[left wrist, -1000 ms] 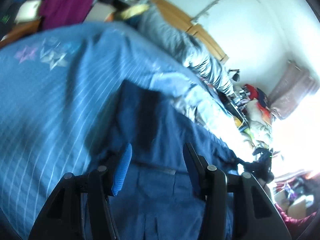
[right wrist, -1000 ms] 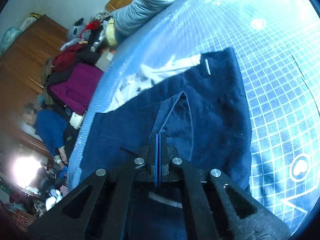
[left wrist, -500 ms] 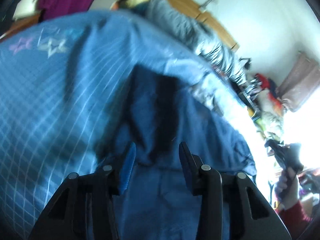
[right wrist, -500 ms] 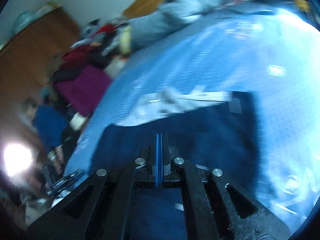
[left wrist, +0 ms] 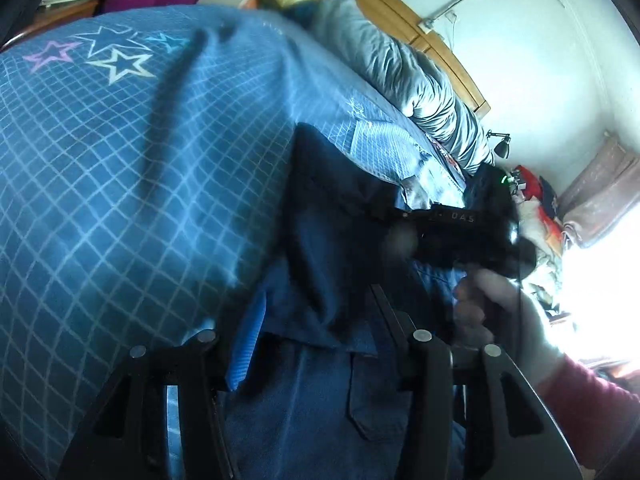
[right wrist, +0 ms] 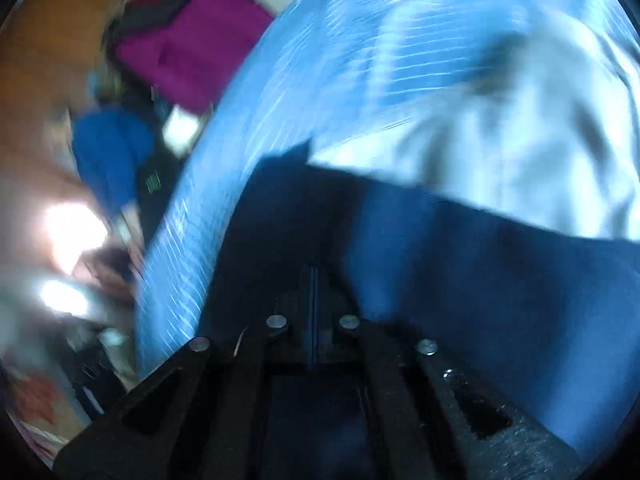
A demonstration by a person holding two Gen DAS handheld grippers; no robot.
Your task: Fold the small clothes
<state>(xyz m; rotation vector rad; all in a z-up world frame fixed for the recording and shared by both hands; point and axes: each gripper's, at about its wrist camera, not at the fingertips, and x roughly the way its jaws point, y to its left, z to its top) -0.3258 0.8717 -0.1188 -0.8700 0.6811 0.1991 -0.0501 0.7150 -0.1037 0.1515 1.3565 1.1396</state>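
Note:
A dark blue denim garment (left wrist: 340,248) lies on the blue checked bedsheet (left wrist: 120,184), with a pocket flap near my left gripper. My left gripper (left wrist: 316,324) is open and hovers low over the garment, its blue pad (left wrist: 246,344) at the cloth's left edge. My right gripper (left wrist: 376,210), held by a hand (left wrist: 492,300) in a red sleeve, reaches across the garment from the right. In the blurred right wrist view that gripper (right wrist: 313,280) is shut on a fold of the denim (right wrist: 460,288).
A grey duvet (left wrist: 404,76) and wooden headboard (left wrist: 424,36) lie along the bed's far side. Light crumpled cloth (right wrist: 520,132) sits just beyond the denim. Purple fabric (right wrist: 192,48) and a person in blue (right wrist: 108,148) are off the bed's edge.
The right gripper has swung fast across the garment with the denim fold and now shows in the left wrist view. The left gripper stays open and has shifted slightly over the cloth.

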